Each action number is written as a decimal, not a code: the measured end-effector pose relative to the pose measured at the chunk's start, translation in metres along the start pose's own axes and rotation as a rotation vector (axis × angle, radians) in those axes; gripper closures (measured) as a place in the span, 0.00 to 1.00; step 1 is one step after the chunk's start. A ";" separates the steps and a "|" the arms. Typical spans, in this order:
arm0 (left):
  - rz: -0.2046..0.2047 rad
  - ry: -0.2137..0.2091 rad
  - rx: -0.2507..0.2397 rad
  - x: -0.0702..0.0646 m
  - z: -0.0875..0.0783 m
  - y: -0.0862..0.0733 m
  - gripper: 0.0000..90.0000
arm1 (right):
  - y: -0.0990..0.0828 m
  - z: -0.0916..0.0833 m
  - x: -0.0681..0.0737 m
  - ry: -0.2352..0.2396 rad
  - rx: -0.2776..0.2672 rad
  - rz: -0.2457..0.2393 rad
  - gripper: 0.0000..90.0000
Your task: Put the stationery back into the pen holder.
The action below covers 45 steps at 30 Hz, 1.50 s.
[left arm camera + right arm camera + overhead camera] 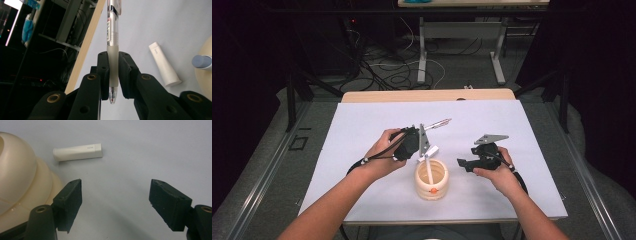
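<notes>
My left gripper [416,137] [113,65] is shut on a clear pen [111,37] with a frosted grip, tip toward the camera. In the high view the pen [439,122] sticks out up and to the right, above the white mat. A cream ribbed holder [431,181] [22,182] [205,75] stands at the front middle with a white stick [428,171] in it. A short white tube [432,150] [164,63] [78,152] lies flat just behind the holder. My right gripper [461,164] [115,205] hovers open to the right of the holder, nothing between its fingers.
A white mat [362,130] covers the wooden table [427,95]. Beyond the far edge are cables [387,70] on the floor and the legs of another table [499,55]. A blue-grey cap end [201,61] pokes out of the holder.
</notes>
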State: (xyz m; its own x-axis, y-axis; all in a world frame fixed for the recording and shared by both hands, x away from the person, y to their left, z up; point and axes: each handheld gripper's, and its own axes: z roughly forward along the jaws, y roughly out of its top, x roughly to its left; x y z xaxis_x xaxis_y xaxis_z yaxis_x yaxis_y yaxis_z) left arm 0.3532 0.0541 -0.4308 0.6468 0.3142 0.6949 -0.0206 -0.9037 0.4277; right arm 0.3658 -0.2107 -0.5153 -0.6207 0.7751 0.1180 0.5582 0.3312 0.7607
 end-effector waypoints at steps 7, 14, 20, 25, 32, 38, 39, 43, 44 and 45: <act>0.067 0.038 -0.006 -0.007 -0.004 0.004 0.89 | 0.001 -0.001 -0.001 -0.002 -0.008 0.004 0.29; 0.174 0.088 -0.005 -0.015 -0.013 0.005 0.89 | 0.003 -0.002 -0.001 0.002 -0.010 -0.005 0.31; 0.287 0.146 -0.006 -0.021 -0.023 0.004 0.89 | 0.005 -0.003 -0.001 0.005 -0.009 0.000 0.32; 0.374 0.169 -0.012 -0.027 -0.028 0.007 0.89 | 0.011 -0.005 0.000 0.011 -0.014 -0.020 0.34; 0.460 0.187 0.001 -0.034 -0.027 0.012 0.89 | 0.028 -0.014 0.003 0.017 -0.014 -0.079 0.40; 0.507 0.190 -0.001 -0.041 -0.029 0.015 0.89 | 0.041 -0.028 0.005 0.012 0.044 -0.149 0.47; 0.535 0.186 0.004 -0.040 -0.029 0.016 0.89 | 0.042 -0.030 0.005 0.007 0.050 -0.165 0.48; 0.524 0.202 -0.009 -0.044 -0.029 0.015 0.89 | 0.046 -0.038 0.009 0.004 0.097 -0.231 0.51; 0.525 0.200 -0.007 -0.044 -0.029 0.015 0.89 | 0.047 -0.039 0.010 0.005 0.105 -0.247 0.52; 0.523 0.199 -0.007 -0.044 -0.028 0.015 0.89 | 0.049 -0.041 0.011 0.010 0.114 -0.255 0.53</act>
State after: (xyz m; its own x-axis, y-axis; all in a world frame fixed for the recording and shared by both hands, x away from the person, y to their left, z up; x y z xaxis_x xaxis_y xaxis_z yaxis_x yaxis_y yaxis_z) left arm 0.3027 0.0350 -0.4386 0.3930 -0.1261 0.9109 -0.3054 -0.9522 -0.0001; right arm 0.3637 -0.2079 -0.4511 -0.7541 0.6539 -0.0616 0.4413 0.5739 0.6898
